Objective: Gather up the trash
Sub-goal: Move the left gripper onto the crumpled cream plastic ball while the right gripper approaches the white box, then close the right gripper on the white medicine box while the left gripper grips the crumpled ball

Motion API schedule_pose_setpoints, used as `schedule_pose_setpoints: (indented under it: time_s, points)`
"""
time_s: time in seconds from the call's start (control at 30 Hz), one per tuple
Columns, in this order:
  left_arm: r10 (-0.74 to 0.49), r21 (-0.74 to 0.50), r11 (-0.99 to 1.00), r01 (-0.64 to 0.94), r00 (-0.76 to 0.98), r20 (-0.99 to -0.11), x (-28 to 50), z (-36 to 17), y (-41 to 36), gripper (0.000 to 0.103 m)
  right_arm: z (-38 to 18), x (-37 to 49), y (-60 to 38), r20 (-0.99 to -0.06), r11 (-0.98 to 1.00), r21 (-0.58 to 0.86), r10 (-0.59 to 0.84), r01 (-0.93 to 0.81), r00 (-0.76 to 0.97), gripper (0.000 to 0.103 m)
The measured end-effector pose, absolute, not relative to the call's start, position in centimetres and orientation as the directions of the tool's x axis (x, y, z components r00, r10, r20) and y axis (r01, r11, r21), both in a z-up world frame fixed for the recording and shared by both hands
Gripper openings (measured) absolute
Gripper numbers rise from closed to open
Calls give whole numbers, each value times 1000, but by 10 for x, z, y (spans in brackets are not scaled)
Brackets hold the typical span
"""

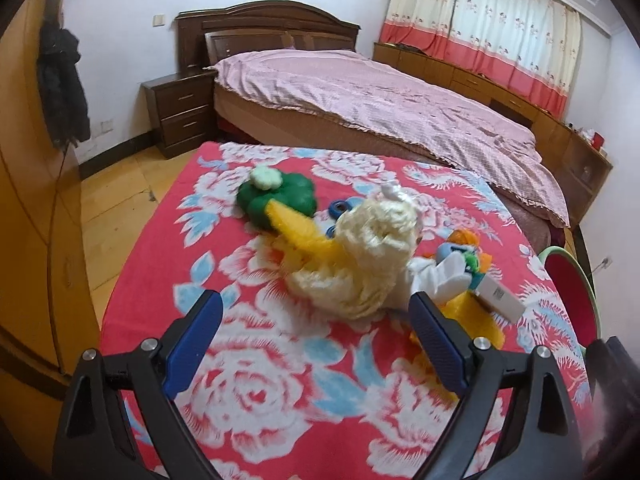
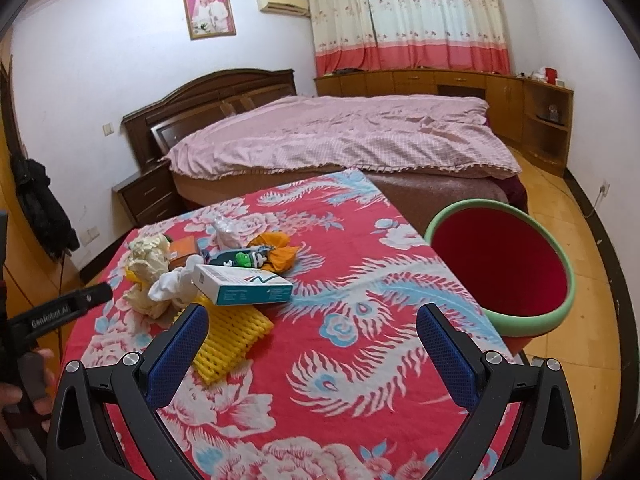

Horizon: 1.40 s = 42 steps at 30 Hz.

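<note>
Lying just ahead of spread left tongs [image 1: 316, 316]: cream wrapper [image 1: 360, 264].

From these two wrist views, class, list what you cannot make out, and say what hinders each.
- Printed text on the white and teal box: too small in the right wrist view, blurred in the left.
- Bottom of the red bin: hidden by its own wall, right wrist view.
- Blue item: mostly hidden behind the cream crumpled wad, left wrist view.

We carry two black grippers, left gripper [image 1: 316, 330] and right gripper [image 2: 312, 342], with blue textured pads [image 2: 178, 354], silver screws, and white "GenRobot.AI" lettering.
</note>
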<state>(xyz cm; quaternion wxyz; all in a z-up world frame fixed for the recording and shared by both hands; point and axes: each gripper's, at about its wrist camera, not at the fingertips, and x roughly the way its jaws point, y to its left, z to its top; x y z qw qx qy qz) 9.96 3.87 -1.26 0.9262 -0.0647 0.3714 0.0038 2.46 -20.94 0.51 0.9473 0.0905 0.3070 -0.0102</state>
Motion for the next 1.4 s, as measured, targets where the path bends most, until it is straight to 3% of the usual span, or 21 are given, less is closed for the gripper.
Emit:
schedule_pose_setpoints:
  time_s: [0.17, 0.37, 0.43, 0.5, 0.6, 1.03, 1.4]
  points:
    - [-77, -125, 992, -13, 725, -684, 121, -8, 27, 92, 2, 35, -210, -602, 983, 165, 37, 80, 798, 103]
    - [-98, -116, 993, 24, 714, -693, 150, -12, 13, 78, -2, 44, -213, -616, 982, 160, 23, 97, 787, 103]
    - [-103, -116, 993, 30, 707, -700, 156, -15, 10, 71, -4, 46, -215, -625, 981, 161, 16, 108, 781, 103]
    - [-122, -130, 991, 42, 697, -707, 161, -19, 9, 54, -6, 49, -217, -634, 980, 155, 5, 121, 773, 103]
    - [-193, -187, 979, 83, 685, -703, 163, -24, 11, 41, -6, 50, -216, -638, 980, 145, -11, 135, 770, 103]
    - [-265, -275, 955, 115, 751, -605, 138, -7, 48, 38, -1, 70, -164, -657, 990, 96, -15, 104, 753, 103]
    - [-292, -317, 941, 116, 750, -594, 135, -15, 69, 38, -14, 109, -130, -679, 982, 100, -49, 159, 732, 103]
